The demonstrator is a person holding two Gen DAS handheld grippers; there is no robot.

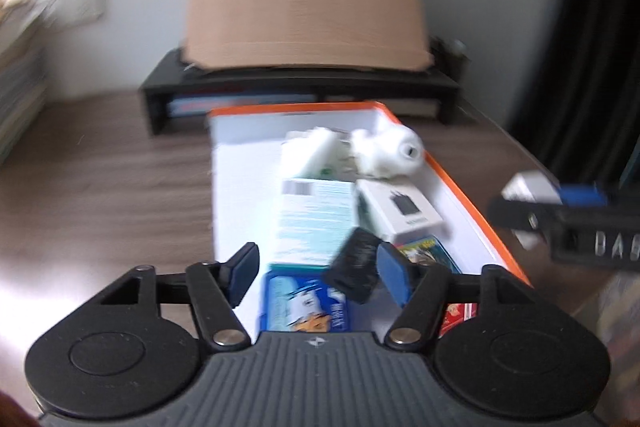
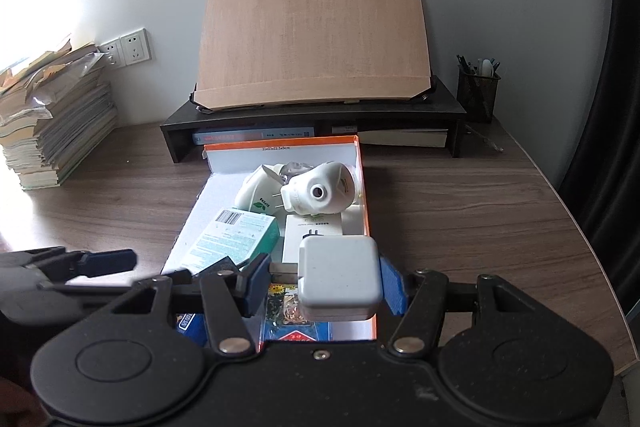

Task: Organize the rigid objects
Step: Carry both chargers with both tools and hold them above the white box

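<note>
A: While the right claw (image 2: 324, 287) hangs low over the near end of the orange-rimmed box (image 2: 363, 179), its pads are clamped on the white charger (image 2: 339, 277). Agree?

B: Yes. Charger sits lower centre of the right wrist frame, squeezed side to side, prongs on the far face pointing up-frame toward the white adapter box (image 2: 312, 239).

A: Left claw (image 1: 316, 277)?

B: Fingers spread apart, nothing gripped. A small black block (image 1: 354, 265) sits just inside its right pad, maybe touching; the left wrist frame is blurred, so hard to say. I judge it loose in the box.

A: Key relation for the drop?

B: Charger is straight above the box's near right corner, over colourful flat packs. Free white floor runs along the left side of the box in the frame, so up-frame and left of the claw. Box long axis runs away from the camera toward the black monitor riser (image 2: 312, 119).

A: Nearer hand?

B: Right, it already holds the piece. Left claw is at the lower left edge of the right frame, beside the box.

A: Other contents?

B: Teal carton (image 2: 236, 239), white mask (image 2: 316, 193) at the far end. Counter (image 2: 480, 211) right of the box is bare wood.
</note>
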